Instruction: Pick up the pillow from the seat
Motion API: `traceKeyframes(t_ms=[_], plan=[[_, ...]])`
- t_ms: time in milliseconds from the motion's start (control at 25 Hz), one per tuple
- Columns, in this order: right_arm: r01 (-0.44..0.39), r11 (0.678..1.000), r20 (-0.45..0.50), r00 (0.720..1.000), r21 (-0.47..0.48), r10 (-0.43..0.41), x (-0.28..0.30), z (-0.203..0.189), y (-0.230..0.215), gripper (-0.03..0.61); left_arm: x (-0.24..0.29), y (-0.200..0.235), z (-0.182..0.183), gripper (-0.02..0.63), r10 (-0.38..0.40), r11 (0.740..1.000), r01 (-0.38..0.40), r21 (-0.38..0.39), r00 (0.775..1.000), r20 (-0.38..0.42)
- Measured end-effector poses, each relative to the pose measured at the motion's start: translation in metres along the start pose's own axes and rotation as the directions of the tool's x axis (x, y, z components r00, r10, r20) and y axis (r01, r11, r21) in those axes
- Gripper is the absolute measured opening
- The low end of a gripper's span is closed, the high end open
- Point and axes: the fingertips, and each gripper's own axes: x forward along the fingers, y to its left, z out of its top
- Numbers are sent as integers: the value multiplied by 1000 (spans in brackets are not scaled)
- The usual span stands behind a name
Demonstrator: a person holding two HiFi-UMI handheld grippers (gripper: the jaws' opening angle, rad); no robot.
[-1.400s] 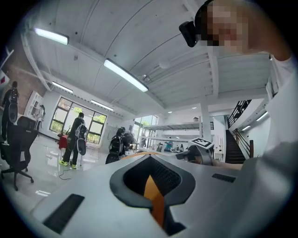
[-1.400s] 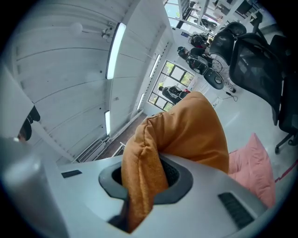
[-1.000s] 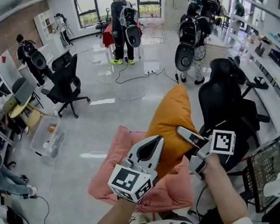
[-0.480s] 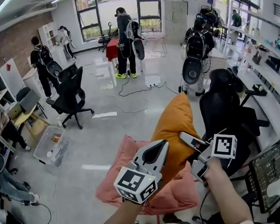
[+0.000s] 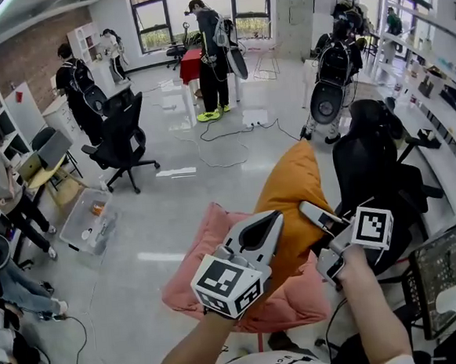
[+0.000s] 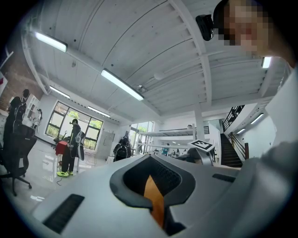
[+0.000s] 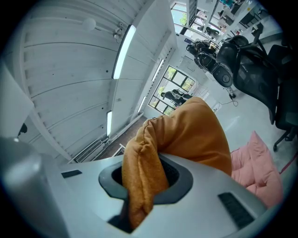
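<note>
Left gripper and right gripper both clench the pillow, raised above the pink cushion; pickup looks nearly complete.

A black office chair stands on the shiny grey floor. A clear plastic bin sits near the chair, on the side closer to us. A white strip lies on the floor just beside the chair. A person with a black backpack stands behind the chair. Farther back from the chair, another person stands by a table with a red cloth. A black cable snakes over the floor between the chair and that table. Big windows fill the wall far behind the chair. Long lights glow on the white ceiling.
</note>
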Motion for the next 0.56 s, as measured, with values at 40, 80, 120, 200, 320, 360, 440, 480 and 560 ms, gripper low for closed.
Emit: traceKeyframes(t_ms=[40,80,120,200,320,360,440,480,560], plan=[[1,1000,0,1000,0,-1,-1,0,1,81,0,-1,1,11,1,1000,-1,2,1000,0],[1,1000,1,1000,-1,-1,-1,-1,2,81,-1,-1,2,11,1,1000,-1,4,1000,1],[-2,1000,2,1000,-2,2,-1,-2,3,81,-3,-1,2,11,2,1000,-2,6,1000,2],[-10,1000,4,1000,-3,10,1,-5,5,81,-7,0,0,11,3,1000,-3,7,1000,3],[-17,1000,4,1000,-3,17,0,-6,6,81,-7,-2,0,11,4,1000,-4,6,1000,4],[-16,1000,4,1000,-1,16,-1,-5,6,81,-6,-3,0,11,4,1000,-4,6,1000,4],[-13,1000,4,1000,2,13,-5,-1,5,80,-2,-7,2,11,5,1000,-5,5,1000,4],[-11,1000,4,1000,3,11,-7,1,5,81,-1,-8,2,11,5,1000,-5,5,1000,4],[-6,1000,3,1000,2,6,-10,4,4,81,2,-11,3,11,7,1000,-7,5,1000,3]])
